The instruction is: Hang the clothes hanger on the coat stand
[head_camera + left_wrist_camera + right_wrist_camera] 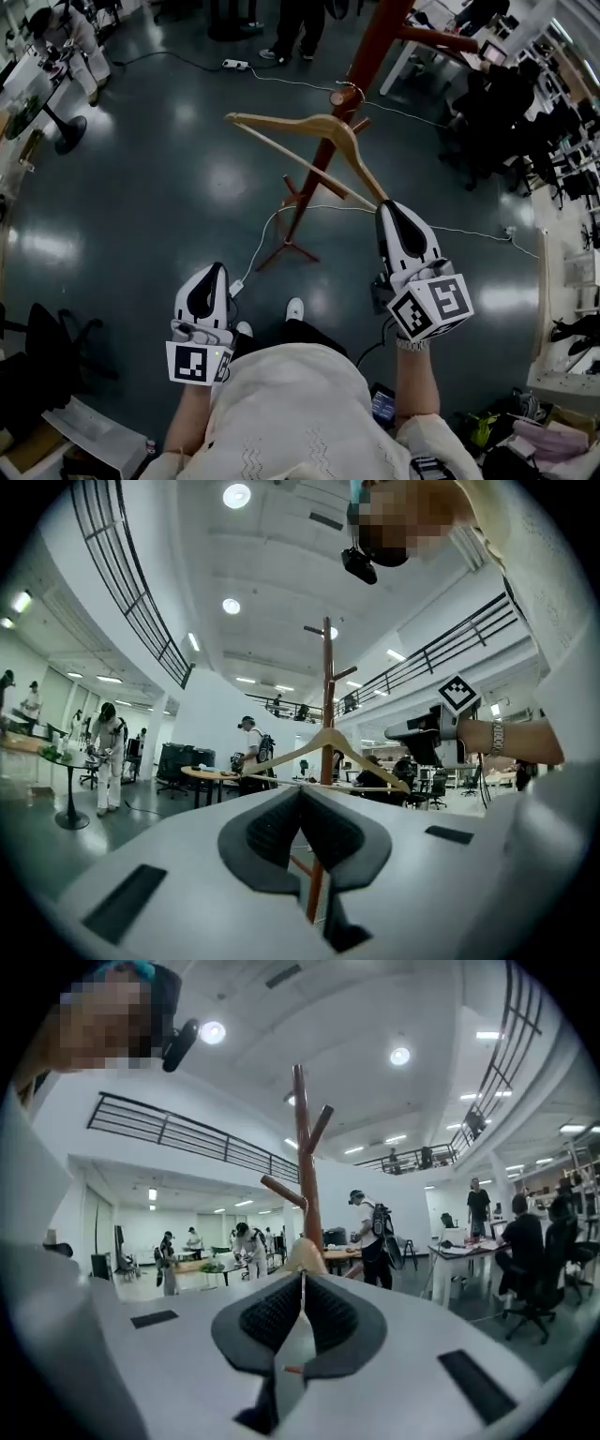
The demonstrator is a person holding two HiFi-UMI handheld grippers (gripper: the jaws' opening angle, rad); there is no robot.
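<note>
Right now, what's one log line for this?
right tongs: shut on hanger end | left tongs: shut, empty | hanger: by coat stand, hooked or not unclear

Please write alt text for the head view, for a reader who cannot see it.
Seen from above, the right gripper clamps one end of a wooden hanger, whose hook sits by a peg of the red-brown coat stand. The left gripper is shut and empty, lower left, over a dark floor.

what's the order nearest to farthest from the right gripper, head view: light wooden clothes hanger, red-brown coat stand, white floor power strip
1. clothes hanger: end in the right gripper
2. coat stand: just beyond, left
3. power strip: far floor, upper left
</note>
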